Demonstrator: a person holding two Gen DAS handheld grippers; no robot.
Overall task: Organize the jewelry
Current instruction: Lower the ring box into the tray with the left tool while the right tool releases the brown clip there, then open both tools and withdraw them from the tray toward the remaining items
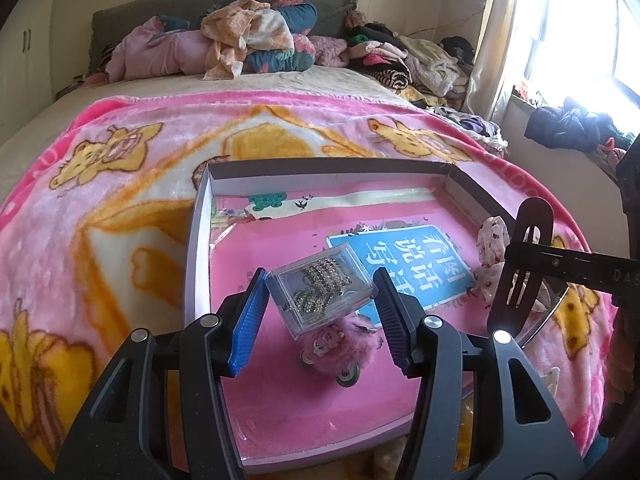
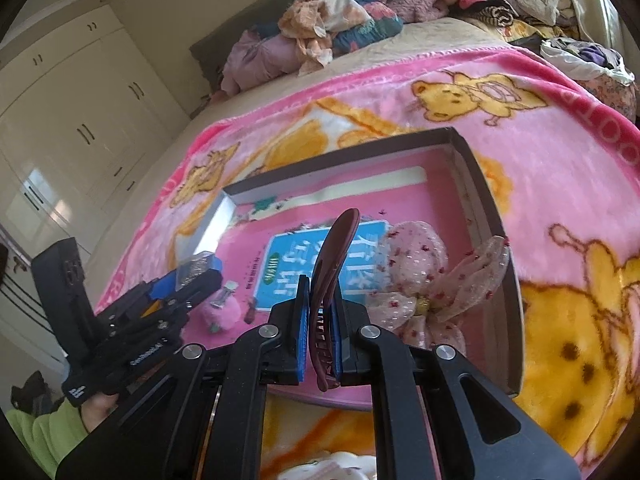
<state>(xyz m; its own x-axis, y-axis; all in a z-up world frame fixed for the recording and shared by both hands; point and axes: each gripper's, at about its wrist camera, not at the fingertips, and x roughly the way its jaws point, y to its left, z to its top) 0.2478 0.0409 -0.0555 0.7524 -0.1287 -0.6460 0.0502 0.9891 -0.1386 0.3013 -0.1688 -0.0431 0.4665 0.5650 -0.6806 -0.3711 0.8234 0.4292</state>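
- Left wrist view: the left gripper (image 1: 320, 304) holds a clear case (image 1: 320, 294) of rhinestone jewelry between its blue pads; the left pad touches the case's corner, while contact on the right side cannot be told for sure.
- The case hangs tilted over a shallow box (image 1: 196, 240) lined in pink, which sits on a pink blanket (image 1: 120, 168).
- Under the case lies a pink pompom (image 1: 340, 344); a blue book (image 1: 412, 256) lies beyond.
- At right, a dark hair clip (image 1: 520, 264) stands upright beside a dotted bow (image 1: 494, 248).
- Right wrist view: the right gripper (image 2: 322, 312) has its fingers pressed on the maroon hair clip (image 2: 332, 256), which points up over the box (image 2: 492, 216).
- The bow (image 2: 424, 280) lies just right of the clip, inside the box.
- The left gripper (image 2: 192, 276) pinches the case (image 2: 196, 264) at left, above the pompom (image 2: 222, 312).
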